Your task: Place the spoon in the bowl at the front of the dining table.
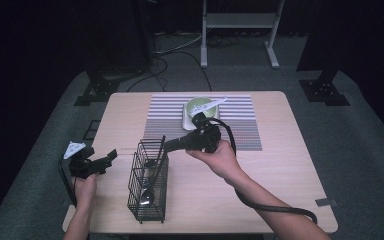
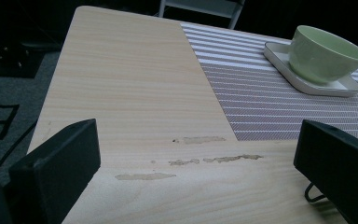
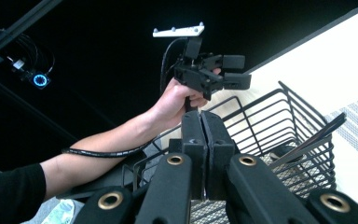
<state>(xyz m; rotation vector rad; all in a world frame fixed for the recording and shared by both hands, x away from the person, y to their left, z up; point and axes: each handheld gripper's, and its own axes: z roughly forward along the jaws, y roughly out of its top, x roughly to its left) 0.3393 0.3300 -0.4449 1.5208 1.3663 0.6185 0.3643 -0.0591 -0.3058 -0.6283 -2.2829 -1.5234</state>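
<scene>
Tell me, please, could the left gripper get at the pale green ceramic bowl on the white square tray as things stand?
Probably yes: the left gripper, jaws open, faces the pale green bowl across bare wooden table and striped placemat, with nothing between them.

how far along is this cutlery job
Looks done: a spoon and a dark utensil stand in the wire basket, and a white utensil lies across the green bowl on the striped mat. In hand: the right gripper is at the basket's top, fingers shut, nothing visibly between them. The left gripper waits open beside it. What is left I cannot tell.
</scene>
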